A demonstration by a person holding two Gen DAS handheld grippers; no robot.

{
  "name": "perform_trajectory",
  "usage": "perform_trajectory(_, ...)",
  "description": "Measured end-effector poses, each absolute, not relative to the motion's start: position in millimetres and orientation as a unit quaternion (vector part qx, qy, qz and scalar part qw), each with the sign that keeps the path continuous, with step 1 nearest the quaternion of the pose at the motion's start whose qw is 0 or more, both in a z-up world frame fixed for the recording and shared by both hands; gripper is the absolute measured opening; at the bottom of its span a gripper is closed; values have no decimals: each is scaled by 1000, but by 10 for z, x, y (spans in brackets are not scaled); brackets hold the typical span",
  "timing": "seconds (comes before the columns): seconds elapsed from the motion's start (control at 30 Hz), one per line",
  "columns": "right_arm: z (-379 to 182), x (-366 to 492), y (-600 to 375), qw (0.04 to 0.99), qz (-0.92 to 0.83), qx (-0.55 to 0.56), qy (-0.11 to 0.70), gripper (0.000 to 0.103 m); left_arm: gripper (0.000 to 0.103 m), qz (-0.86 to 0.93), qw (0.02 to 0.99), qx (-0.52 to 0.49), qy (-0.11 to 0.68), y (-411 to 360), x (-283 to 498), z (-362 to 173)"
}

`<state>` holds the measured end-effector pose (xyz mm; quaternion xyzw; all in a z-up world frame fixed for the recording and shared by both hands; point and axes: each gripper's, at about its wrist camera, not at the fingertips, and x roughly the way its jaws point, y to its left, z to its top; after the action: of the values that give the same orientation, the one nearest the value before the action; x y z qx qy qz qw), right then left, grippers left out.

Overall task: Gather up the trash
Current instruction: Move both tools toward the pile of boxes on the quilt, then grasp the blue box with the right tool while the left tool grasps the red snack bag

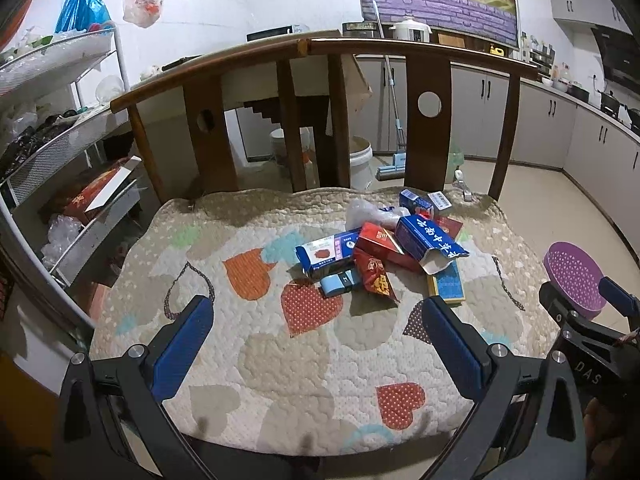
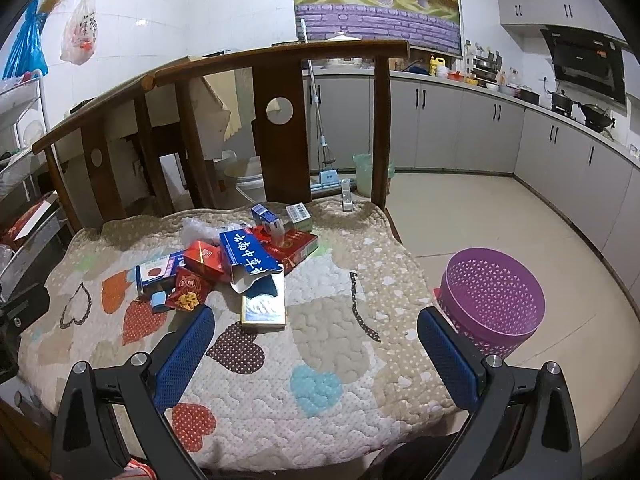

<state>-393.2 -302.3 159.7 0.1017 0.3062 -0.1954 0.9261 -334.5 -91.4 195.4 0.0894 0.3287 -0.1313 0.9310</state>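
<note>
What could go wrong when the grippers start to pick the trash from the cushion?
1. The boxes lie stacked: the open blue carton rests on the red box, so pulling one may knock the others.
2. The purple basket stands on the floor beside the cushion, so a dropped item could miss it.
3. The snack wrapper is thin and flat; the fingers may slip on it.

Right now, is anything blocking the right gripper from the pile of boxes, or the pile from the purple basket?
Nothing visible: only bare quilt lies between the open right gripper and the pile; the purple basket stands beside the seat, unobstructed.
</note>
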Motion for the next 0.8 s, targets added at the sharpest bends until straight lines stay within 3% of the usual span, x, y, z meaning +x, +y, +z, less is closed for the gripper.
perform_trajectory(0.8, 1062, -3581, -3423, 896, -159, 161, 383, 101, 103, -160, 896, 51, 411, -755, -2484, 1406)
